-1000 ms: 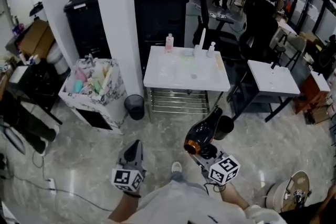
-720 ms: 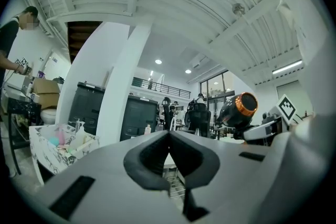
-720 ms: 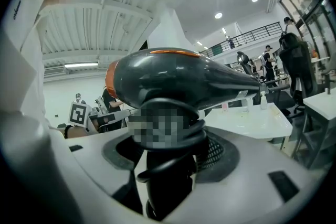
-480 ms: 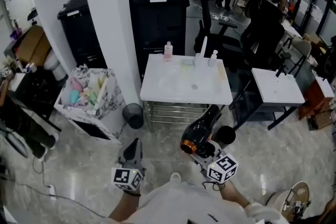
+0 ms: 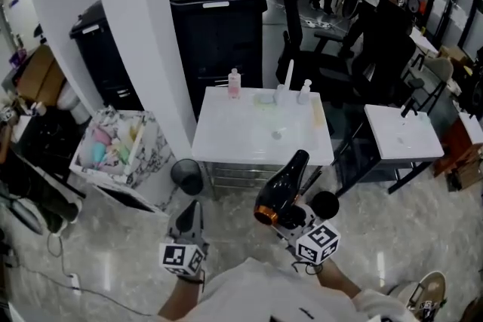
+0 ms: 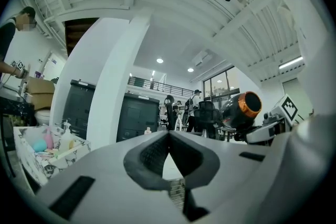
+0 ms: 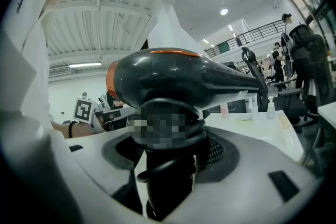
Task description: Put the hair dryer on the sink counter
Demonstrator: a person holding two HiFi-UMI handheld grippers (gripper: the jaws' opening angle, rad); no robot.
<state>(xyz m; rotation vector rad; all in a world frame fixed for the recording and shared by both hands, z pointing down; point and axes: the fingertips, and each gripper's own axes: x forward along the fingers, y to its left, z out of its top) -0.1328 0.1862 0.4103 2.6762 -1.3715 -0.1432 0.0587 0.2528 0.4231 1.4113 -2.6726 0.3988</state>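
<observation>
Short of sink counter (image 5: 226, 138) edge, over open floor (image 5: 234, 209), hair dryer (image 5: 282, 186)

Bright, even light pours from ceiling spots (image 7: 224, 11); the marble floor (image 5: 113, 253) gleams with pale glare, and the hair dryer (image 7: 178, 78) catches a sheen. Both gripper views bow hard toward black rims, nearest surfaces soft.
</observation>
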